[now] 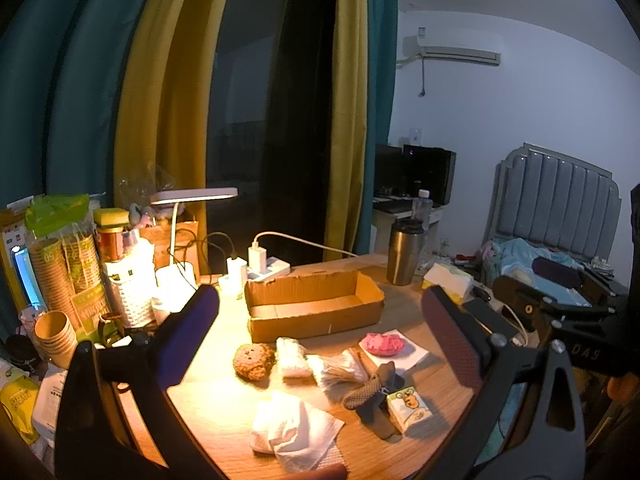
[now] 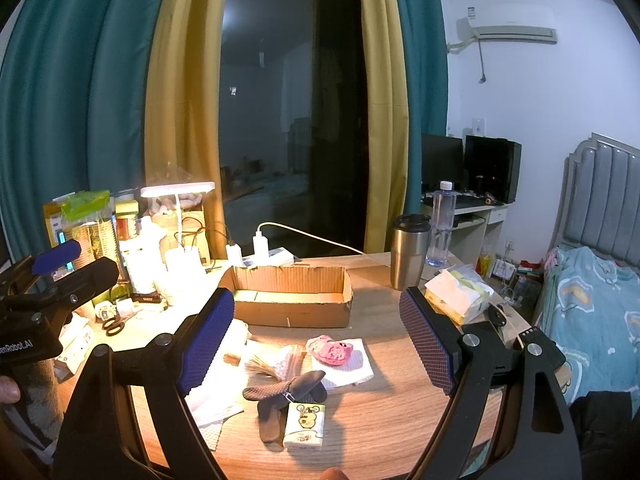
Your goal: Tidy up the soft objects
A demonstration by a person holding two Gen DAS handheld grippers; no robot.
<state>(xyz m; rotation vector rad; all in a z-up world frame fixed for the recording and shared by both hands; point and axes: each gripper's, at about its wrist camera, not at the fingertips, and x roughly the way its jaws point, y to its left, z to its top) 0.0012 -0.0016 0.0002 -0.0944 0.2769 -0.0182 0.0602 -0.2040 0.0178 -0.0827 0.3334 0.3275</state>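
An empty cardboard box [image 1: 312,306] [image 2: 290,298] stands open on the wooden table. In front of it lie a brown fuzzy ball [image 1: 253,360], a clear bag of white stuff [image 1: 292,356], a pink soft toy [image 1: 382,344] [image 2: 331,350] on a white napkin, a dark sock [image 1: 370,390] [image 2: 286,394], a small tissue pack [image 1: 408,406] [image 2: 305,426] and crumpled white tissue [image 1: 294,434]. My left gripper [image 1: 320,320] is open and empty above them. My right gripper [image 2: 316,328] is open and empty; it also shows at the right of the left wrist view.
A lit desk lamp [image 1: 194,196], paper cups [image 1: 56,332], a white basket [image 1: 130,292] and a power strip [image 1: 266,268] crowd the table's left and back. A steel tumbler [image 1: 404,252] [image 2: 408,252] and tissue box [image 2: 456,292] stand at right. A bed [image 2: 592,304] lies beyond.
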